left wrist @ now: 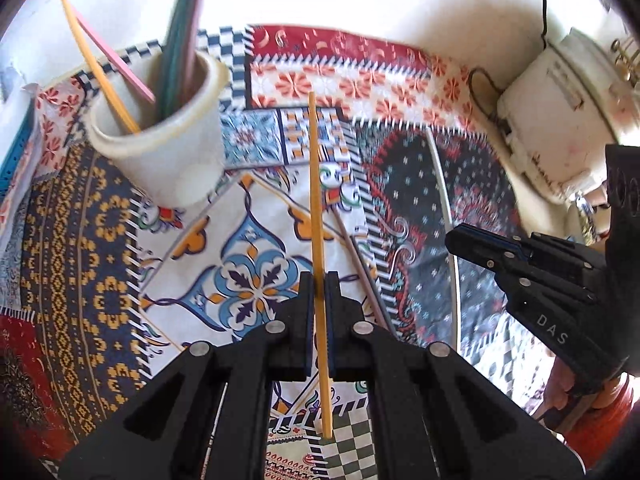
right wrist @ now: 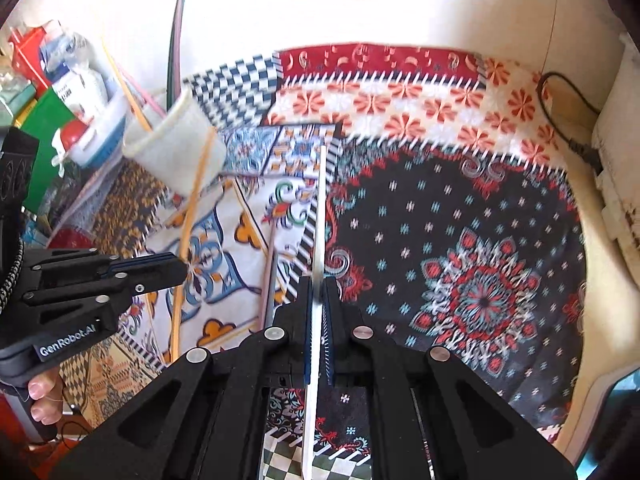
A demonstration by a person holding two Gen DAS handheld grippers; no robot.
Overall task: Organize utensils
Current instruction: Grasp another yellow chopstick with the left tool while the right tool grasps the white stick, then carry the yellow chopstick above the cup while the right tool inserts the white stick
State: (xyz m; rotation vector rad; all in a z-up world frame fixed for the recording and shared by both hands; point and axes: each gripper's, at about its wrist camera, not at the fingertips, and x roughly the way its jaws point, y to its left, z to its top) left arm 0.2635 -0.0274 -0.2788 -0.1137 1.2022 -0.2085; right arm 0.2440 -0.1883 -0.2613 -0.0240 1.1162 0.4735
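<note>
My left gripper (left wrist: 319,280) is shut on an orange chopstick (left wrist: 314,180), which runs forward between the jaws and hangs above the patterned cloth. A white cup (left wrist: 176,152) stands ahead to the left, with several coloured sticks leaning in it. My right gripper (right wrist: 319,284) is shut on a white chopstick (right wrist: 320,208), also held off the cloth. Each view shows the other tool: the right gripper (left wrist: 454,238) with its white chopstick (left wrist: 444,200), and the left gripper (right wrist: 182,266) with the orange chopstick (right wrist: 192,208) in front of the cup (right wrist: 180,148). One pale grey chopstick (left wrist: 360,264) (right wrist: 269,272) lies loose on the cloth between them.
A patchwork cloth (left wrist: 80,240) covers the table. A white appliance (left wrist: 560,120) with a black cable (right wrist: 568,120) sits at the right edge. Boxes and bottles (right wrist: 60,92) crowd the far left behind the cup. A person's fingers (right wrist: 40,396) hold the left tool.
</note>
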